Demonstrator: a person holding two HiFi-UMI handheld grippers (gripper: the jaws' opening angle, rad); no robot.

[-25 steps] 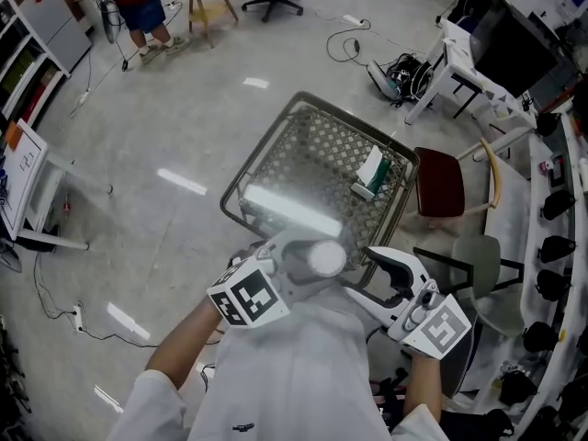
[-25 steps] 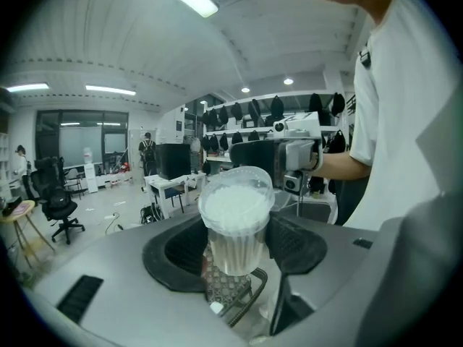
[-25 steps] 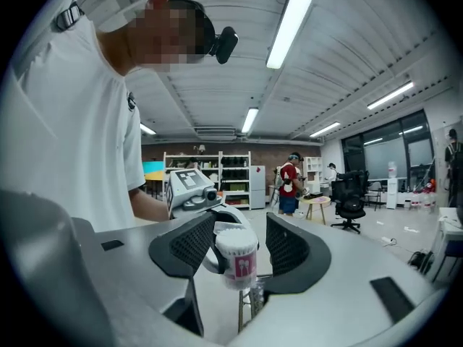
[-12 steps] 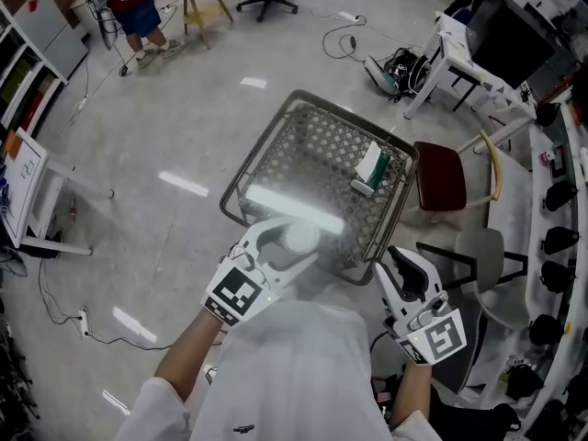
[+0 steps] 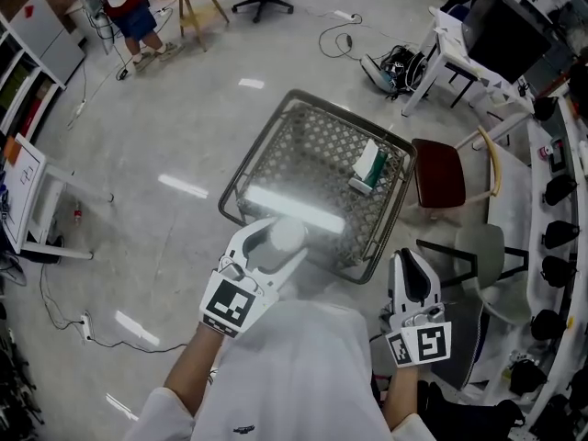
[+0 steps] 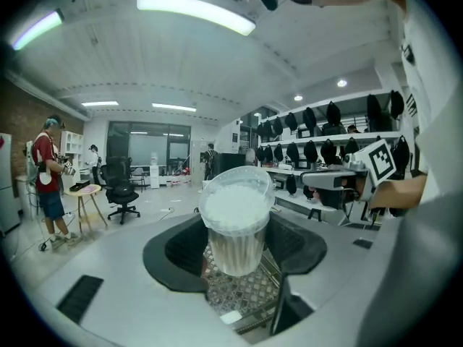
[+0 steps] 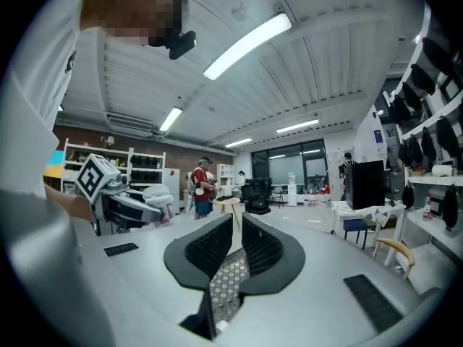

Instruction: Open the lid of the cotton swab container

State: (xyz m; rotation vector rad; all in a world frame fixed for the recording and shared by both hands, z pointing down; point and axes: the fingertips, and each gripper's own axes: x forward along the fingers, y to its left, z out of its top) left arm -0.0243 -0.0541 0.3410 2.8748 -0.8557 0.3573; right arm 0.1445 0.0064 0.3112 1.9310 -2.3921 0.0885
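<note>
The cotton swab container (image 5: 287,234) is a clear round tub packed with white-tipped swabs, and a wider clear rim caps its top. My left gripper (image 5: 274,243) is shut on its body and holds it upright over the cart. In the left gripper view the cotton swab container (image 6: 235,223) stands between the dark pads (image 6: 181,248). My right gripper (image 5: 409,263) is well off to the right of the tub, pointing away from it. Its jaws have just been closing, and in the right gripper view my right gripper (image 7: 235,248) has them nearly together with nothing between them.
Below my hands stands a wire-mesh shopping cart (image 5: 257,150) with a green-and-white box (image 5: 371,168) inside. To its right are a red-seated chair (image 5: 439,184) and desks. Cables lie on the far floor. A person (image 5: 124,3) stands by a small table at top left.
My right gripper has drawn away from the tub's top, rightward and toward my body, and its jaws have closed empty. My left gripper has shifted the tub a little left.
</note>
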